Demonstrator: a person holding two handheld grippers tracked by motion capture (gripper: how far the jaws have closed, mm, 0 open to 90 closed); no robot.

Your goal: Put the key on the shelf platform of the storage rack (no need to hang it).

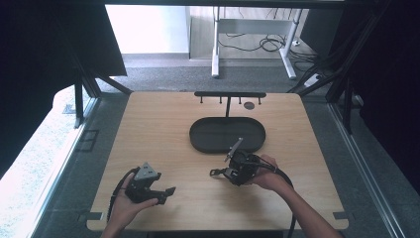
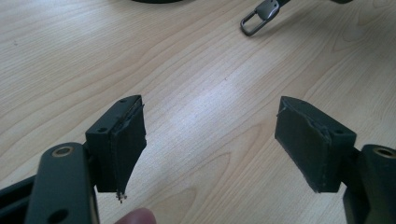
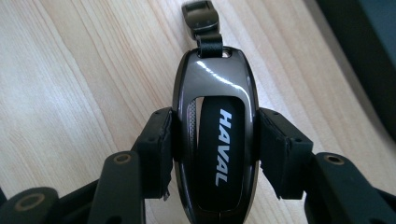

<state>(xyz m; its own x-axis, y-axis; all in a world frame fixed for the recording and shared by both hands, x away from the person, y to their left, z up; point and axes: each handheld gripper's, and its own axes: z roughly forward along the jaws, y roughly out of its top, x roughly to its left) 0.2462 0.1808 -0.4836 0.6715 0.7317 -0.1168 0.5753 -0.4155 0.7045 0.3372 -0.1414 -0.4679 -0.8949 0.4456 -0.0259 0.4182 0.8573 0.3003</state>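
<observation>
Two hand-held grippers work over a wooden table [image 1: 163,124] in the high view. The right gripper [image 1: 233,171] sits just in front of a dark oval tray [image 1: 200,136], holding a car key fob [image 1: 218,172]; the left gripper [image 1: 166,194] rests well left of the tray. In the left gripper view, its jaws stand wide apart over bare wood. In the right gripper view, both pads [image 3: 159,149] clamp the sides of the glossy fob [image 3: 215,126], lettered HAVAL, its strap [image 3: 201,18] pointing away.

Your tray [image 1: 208,144] lies at the middle of the tabletop [image 1: 148,129], with the rack [image 1: 229,94] behind it at the far edge. The key fob [image 3: 215,140] sits between your right gripper's [image 1: 236,168] jaws, nearer you than the tray.
</observation>
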